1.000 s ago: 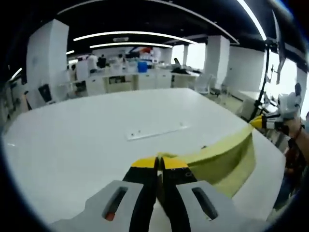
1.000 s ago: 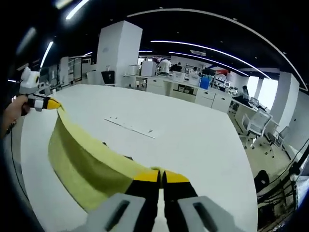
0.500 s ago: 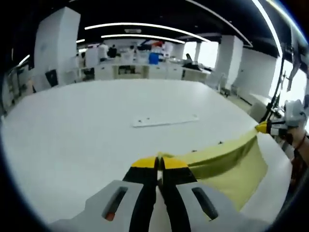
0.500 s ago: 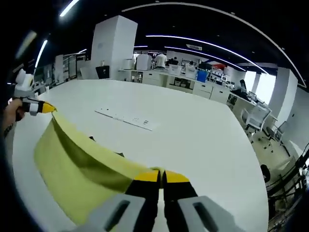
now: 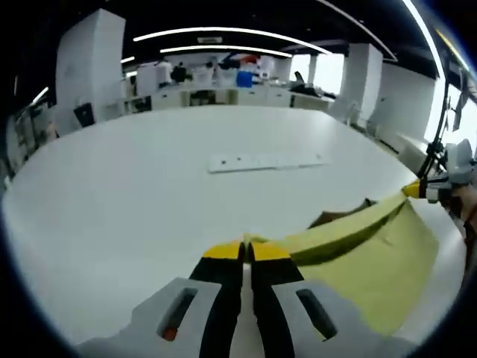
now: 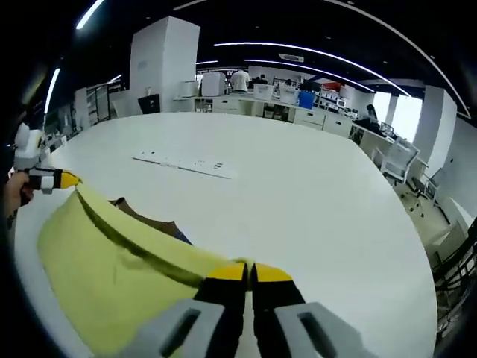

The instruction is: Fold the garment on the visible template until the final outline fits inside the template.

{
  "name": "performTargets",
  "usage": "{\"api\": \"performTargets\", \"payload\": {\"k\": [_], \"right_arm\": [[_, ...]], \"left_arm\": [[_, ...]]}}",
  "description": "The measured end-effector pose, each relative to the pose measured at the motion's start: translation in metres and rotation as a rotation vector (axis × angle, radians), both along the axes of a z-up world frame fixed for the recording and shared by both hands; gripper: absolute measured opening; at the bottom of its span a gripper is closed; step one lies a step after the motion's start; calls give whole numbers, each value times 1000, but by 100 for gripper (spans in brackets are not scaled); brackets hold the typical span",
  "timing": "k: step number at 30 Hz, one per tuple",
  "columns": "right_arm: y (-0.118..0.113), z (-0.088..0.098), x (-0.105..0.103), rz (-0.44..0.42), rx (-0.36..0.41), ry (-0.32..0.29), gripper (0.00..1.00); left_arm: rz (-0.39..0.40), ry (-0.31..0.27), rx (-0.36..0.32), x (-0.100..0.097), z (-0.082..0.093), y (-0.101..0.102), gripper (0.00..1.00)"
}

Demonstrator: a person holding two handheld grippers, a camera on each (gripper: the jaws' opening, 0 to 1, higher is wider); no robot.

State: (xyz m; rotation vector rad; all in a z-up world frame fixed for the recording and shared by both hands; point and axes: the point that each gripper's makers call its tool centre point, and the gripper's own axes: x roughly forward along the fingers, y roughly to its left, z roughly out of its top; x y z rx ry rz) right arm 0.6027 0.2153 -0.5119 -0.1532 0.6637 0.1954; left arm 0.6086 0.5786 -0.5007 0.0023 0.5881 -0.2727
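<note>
A yellow garment (image 5: 365, 257) hangs stretched between the two grippers above a white table (image 5: 149, 186). My left gripper (image 5: 247, 250) is shut on one corner of its upper edge. The right gripper (image 5: 414, 189) shows at the right of the left gripper view, holding the other corner. In the right gripper view, my right gripper (image 6: 249, 270) is shut on the yellow garment (image 6: 104, 268), and the left gripper (image 6: 65, 180) holds the far corner at the left, with a hand behind it. A brown template (image 6: 145, 218) peeks out past the cloth's top edge, also seen as the brown template (image 5: 339, 216).
A flat white strip (image 5: 264, 160) with small marks lies on the table beyond the garment, the same white strip (image 6: 182, 164) in the right gripper view. Desks, cabinets and people stand far behind. Office chairs (image 6: 399, 179) stand off the table's right side.
Both grippers have tipped forward and lower toward the table, carrying the stretched garment. The cloth now spreads wider and flatter, and the brown template shows beyond its top edge.
</note>
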Motion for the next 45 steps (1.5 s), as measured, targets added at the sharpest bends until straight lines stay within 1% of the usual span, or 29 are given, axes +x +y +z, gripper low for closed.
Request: {"api": "performTargets", "payload": {"k": [4,6,8,9,13,14,19,22,24,25,27,28,29,30,31,33,34,35,37,39,40,41,42,43,44,45], "right_arm": [[-1,-9,0,-7,2,11,0],[0,-11,-5,-15,5,18,0],[0,-14,-4,-18,8,24,0],[-3,-15,0,-18,11,25,0],[-4,-20,0,-38,46,39,0],[-4,-21,0,-40,50,42,0],[-3,-23,-3,-45,82,58,0],[-1,-22,-3,-33,88,59,0],[-1,-22,-1,-24,91,60,0],[-2,-22,-1,-16,90,64,0],[-4,-20,-1,-13,96,65,3],[-5,-18,-1,-11,106,65,6],[-4,-17,-2,-8,129,67,8],[-4,-16,-2,-5,134,68,10],[-3,-13,-4,5,138,64,11],[0,-7,-10,22,137,55,15],[1,-5,-11,32,136,50,18],[0,-5,-7,46,135,45,20],[4,-3,-9,90,137,42,22],[5,-4,-9,125,124,48,23],[6,-6,-11,139,109,55,24],[12,-3,-19,159,88,53,25],[14,-4,-22,185,50,50,27],[9,-8,-16,192,27,54,28],[9,-11,-15,198,10,57,28],[12,-11,-19,196,11,55,28]], "left_arm": [[6,14,-10,4,-6,2,0],[-1,9,-5,3,-6,1,0],[-3,12,-4,4,-9,2,0],[-1,16,-6,5,-12,2,0],[14,36,-17,4,-16,2,0],[25,42,-28,4,-17,2,0],[3,34,11,3,-17,2,0],[-4,38,-1,6,-18,4,1],[-32,30,-4,6,-16,2,1],[-57,27,7,6,-15,1,1],[-92,20,10,5,-14,1,1],[-89,23,6,6,-13,2,2],[-103,17,3,6,-11,2,3],[-112,9,3,6,-9,2,5],[-125,-18,6,7,-3,2,6],[-148,-40,-2,6,3,1,12],[-167,-51,-4,7,6,0,15],[-193,-60,-5,5,8,-1,19],[-260,-83,1,-1,13,-9,22],[-287,-72,8,-10,13,-12,26],[-311,-68,22,-11,10,-14,29],[-334,-59,52,-13,6,-13,30],[-347,-56,90,-14,3,-11,30],[-365,-56,121,-15,0,-10,30],[-381,-48,147,-15,-6,-9,31],[-384,-47,154,-15,-8,-10,32]]}}
